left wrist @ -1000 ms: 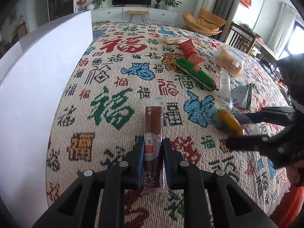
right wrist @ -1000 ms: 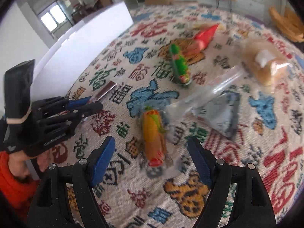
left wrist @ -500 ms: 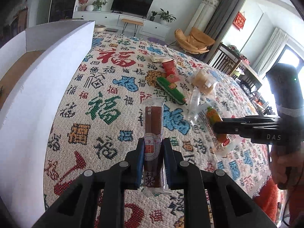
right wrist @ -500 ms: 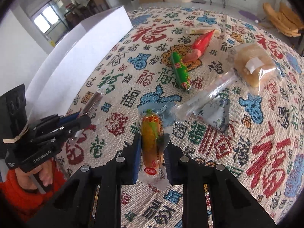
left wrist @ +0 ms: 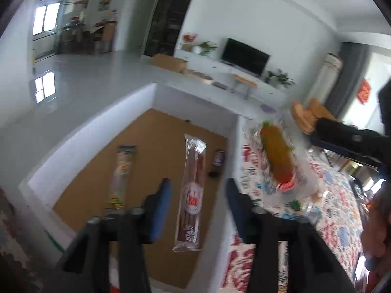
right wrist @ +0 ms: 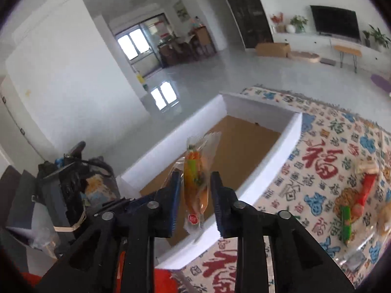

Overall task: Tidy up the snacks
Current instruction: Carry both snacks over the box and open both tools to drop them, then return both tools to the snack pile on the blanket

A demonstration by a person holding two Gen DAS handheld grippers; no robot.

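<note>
The left gripper (left wrist: 196, 196) is hanging over the white box (left wrist: 195, 100) with its jaws opening, and the brown snack stick (left wrist: 191, 190) is sitting loose between them, clear of both pads. The right gripper (right wrist: 194, 196) is opening its jaws too; the orange snack packet (right wrist: 196, 182) between them is touching neither pad above the box's near wall
</note>
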